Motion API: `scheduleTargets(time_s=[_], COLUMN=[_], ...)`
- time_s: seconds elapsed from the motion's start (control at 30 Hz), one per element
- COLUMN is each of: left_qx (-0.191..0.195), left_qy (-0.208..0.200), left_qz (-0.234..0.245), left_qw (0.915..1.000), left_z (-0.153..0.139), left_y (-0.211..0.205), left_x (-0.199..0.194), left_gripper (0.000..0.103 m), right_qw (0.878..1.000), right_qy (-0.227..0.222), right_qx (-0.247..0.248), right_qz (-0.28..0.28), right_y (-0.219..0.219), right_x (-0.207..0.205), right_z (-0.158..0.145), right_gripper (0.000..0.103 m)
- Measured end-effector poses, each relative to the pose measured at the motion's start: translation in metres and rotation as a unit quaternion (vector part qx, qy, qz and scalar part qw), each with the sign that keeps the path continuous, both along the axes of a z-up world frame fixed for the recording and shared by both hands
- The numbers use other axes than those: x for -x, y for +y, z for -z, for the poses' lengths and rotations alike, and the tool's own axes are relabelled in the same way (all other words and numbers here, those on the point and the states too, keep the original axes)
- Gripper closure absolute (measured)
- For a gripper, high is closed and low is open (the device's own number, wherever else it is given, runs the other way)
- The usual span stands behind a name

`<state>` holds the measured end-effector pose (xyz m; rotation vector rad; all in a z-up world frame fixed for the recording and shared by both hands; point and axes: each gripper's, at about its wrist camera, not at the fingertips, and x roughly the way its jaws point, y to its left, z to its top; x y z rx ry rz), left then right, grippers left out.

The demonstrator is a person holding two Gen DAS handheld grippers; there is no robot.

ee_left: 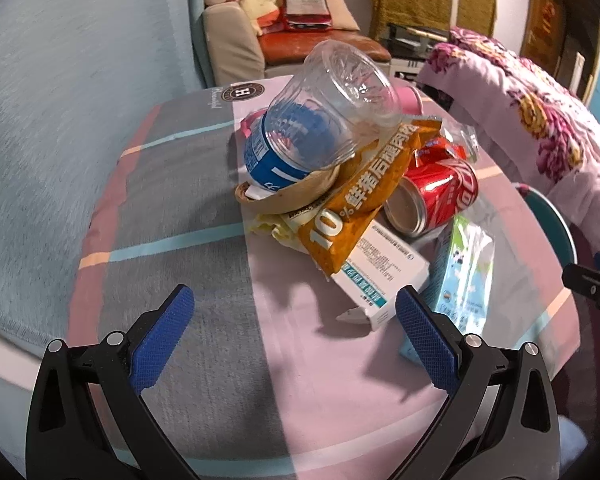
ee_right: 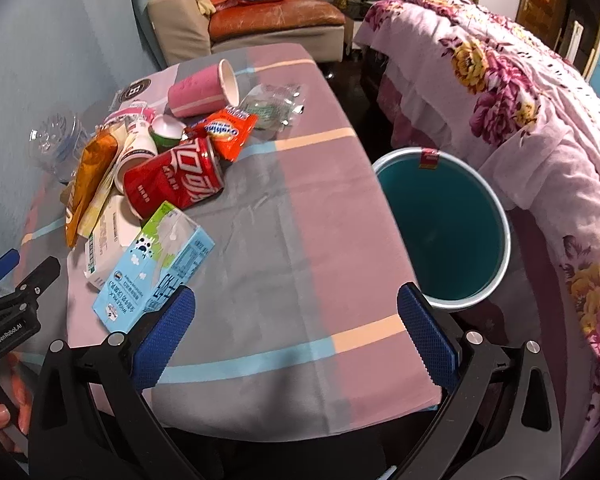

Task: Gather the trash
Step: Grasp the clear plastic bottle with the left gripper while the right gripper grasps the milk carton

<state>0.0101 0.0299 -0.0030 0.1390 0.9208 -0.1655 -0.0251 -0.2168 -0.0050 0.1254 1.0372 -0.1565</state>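
Left gripper (ee_left: 294, 312): jaws spread wide, nothing between the blue pads, poised above the checked tablecloth (ee_left: 204, 312) just short of the trash heap. Right gripper (ee_right: 296, 312): equally wide, empty, over the near table edge.

Heap on the table's left half: clear plastic bottle (ee_left: 332, 116) with blue label lying tilted on top of a brown paper bowl (ee_left: 300, 192); orange snack bag (ee_left: 364, 196) draped under and beside it; red cola can (ee_left: 436, 192) on its side, touching the bag; white medicine box (ee_left: 384, 272) beneath the bag's lower corner; blue-green milk carton (ee_right: 156, 268) flat, nearest the grippers. Farther back, pink cup (ee_right: 204, 92) on its side, small red-orange wrapper (ee_right: 230, 132), clear crumpled wrapper (ee_right: 276, 106).

Teal bin (ee_right: 444, 232) on the floor just right of the table (interior looks bare, only a red tag at the rim).
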Motion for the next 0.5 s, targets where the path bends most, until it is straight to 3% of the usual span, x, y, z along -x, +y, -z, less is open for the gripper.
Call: scheduleTargets(time_s=[0.4, 0.47, 0.5], left_qx=[0.002, -0.001, -0.002], left_qy=[0.003, 0.001, 0.0], left_qz=[0.037, 0.034, 0.034], left_qw=[0.9993, 0.9994, 0.9994], left_z=[0.008, 0.006, 0.005], left_y=[0.038, 0.044, 0.047], left_x=[-0.014, -0.016, -0.017], left_gripper=[0.002, 0.002, 0.002], right_qw=[0.994, 0.992, 0.991], right_qy=[0.056, 0.068, 0.073], right_qx=[-0.074, -0.092, -0.099], right_qz=[-0.049, -0.057, -0.06], right_y=[0.049, 0.06, 0.062], right_x=[-0.039, -0.05, -0.053], right_z=[0.018, 0.024, 0.026], right_gripper=[0.006, 0.01, 0.018])
